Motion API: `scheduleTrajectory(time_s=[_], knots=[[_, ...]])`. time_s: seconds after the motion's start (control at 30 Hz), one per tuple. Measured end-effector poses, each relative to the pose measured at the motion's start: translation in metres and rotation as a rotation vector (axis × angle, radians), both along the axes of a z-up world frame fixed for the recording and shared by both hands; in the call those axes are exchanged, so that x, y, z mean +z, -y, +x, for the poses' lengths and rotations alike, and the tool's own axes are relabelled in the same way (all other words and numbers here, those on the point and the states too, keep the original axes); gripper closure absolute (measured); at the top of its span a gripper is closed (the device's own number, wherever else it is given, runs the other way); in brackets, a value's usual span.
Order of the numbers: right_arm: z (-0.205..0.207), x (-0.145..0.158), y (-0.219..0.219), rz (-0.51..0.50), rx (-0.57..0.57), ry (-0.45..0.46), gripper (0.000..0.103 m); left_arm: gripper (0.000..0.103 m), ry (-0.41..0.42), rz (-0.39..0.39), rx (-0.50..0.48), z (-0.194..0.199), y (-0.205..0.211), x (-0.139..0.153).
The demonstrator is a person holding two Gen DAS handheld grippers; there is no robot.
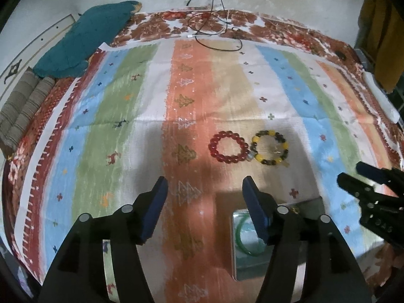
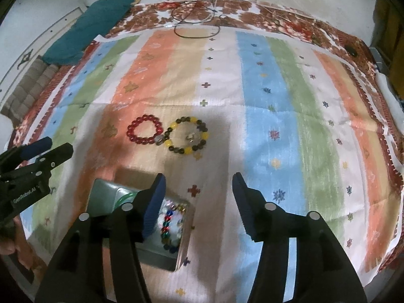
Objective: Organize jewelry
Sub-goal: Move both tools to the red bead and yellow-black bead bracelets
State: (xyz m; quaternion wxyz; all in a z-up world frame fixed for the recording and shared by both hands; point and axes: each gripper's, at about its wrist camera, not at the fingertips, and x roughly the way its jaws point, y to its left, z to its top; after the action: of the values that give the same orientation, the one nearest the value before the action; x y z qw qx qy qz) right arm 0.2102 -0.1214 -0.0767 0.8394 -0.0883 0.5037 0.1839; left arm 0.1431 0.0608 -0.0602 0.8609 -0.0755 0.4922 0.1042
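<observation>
On the striped cloth (image 2: 222, 96) spread over the bed, a red bead bracelet (image 2: 144, 129) lies touching a yellow-and-dark bead bracelet (image 2: 188, 137) at one side. Nearer the cameras sits an open box (image 2: 106, 192) holding a green bangle (image 1: 246, 242) and multicoloured beads (image 2: 168, 227). The left tongs (image 1: 204, 189) and the right tongs (image 2: 198, 184) both hang wide above the cloth, gripping nothing.

Bare bed cloth (image 2: 265, 131) lies wide on the right of the two touching bracelets (image 2: 188, 136), while the open box (image 2: 101, 194) blocks the near-left approach.
</observation>
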Motion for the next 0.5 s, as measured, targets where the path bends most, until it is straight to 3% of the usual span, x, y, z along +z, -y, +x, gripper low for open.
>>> scheduleTrajectory(time_s=[0.27, 0.5], knots=[[0.023, -0.004, -0.006, -0.009, -0.012, 0.005, 0.036, 0.036, -0.033, 0.047, -0.029, 0.023, -0.004, -0.009], [0.040, -0.016, -0.012, -0.031, -0.011, -0.011, 0.034, 0.035, -0.036, 0.073, -0.028, 0.038, -0.008, -0.016]])
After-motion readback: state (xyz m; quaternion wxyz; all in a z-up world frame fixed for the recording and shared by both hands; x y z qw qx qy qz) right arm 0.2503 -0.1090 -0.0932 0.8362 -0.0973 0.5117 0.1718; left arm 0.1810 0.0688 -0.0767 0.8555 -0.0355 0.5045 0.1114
